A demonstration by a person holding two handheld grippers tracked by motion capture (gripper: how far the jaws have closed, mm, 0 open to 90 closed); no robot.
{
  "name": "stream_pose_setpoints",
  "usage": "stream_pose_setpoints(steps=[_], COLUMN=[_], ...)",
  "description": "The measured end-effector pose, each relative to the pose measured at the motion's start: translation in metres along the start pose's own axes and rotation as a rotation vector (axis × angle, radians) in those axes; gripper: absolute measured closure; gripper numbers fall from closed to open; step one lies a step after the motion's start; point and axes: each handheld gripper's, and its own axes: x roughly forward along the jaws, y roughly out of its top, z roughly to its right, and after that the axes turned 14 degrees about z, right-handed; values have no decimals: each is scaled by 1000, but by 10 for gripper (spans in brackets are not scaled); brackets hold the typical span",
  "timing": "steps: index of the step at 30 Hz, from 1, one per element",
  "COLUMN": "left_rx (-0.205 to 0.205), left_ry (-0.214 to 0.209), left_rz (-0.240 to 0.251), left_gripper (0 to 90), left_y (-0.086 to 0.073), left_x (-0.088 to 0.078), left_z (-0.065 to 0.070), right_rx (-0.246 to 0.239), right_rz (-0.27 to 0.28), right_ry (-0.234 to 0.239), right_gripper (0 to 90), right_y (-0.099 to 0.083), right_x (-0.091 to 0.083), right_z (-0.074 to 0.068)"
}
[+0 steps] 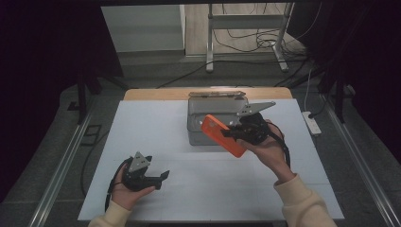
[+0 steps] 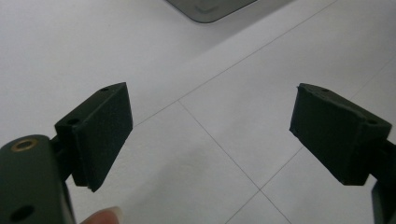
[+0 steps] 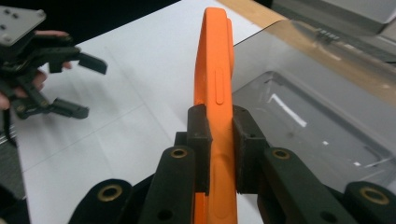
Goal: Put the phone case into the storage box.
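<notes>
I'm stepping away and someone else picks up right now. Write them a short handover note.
Right hand-held gripper: shut on the orange phone, gripped edge-on and held in the air at the front of the grey metal box.
Left hand-held gripper: open, nothing between its jaws, low over the white table at the near left.
Done: phone picked up.
Left: likely placing it in the open box, whose lid is folded back; then release.

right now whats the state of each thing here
phone: orange, on edge, clamped in right gripper, lifted above the table
box: grey, open, lid tilted back
left gripper: open, nothing between the jaws, near the table
</notes>
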Motion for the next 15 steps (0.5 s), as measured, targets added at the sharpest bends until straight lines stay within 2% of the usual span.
stream_pose_setpoints(steps=[4,11,15], left_rx=[-1,2,0], left_ry=[-3,-4,2], left_rz=[3,1,3], left_gripper=[133,133,130], left_y=[1,2,2], left_x=[1,2,1], left_z=[0,0,0], right_rx=[5,13,34], right_rz=[1,3,17], right_ry=[-30,-46,-84], right_gripper=[794,794,794], right_y=[5,12,16], right_x=[-2,-2,-1], right_z=[1,3,8])
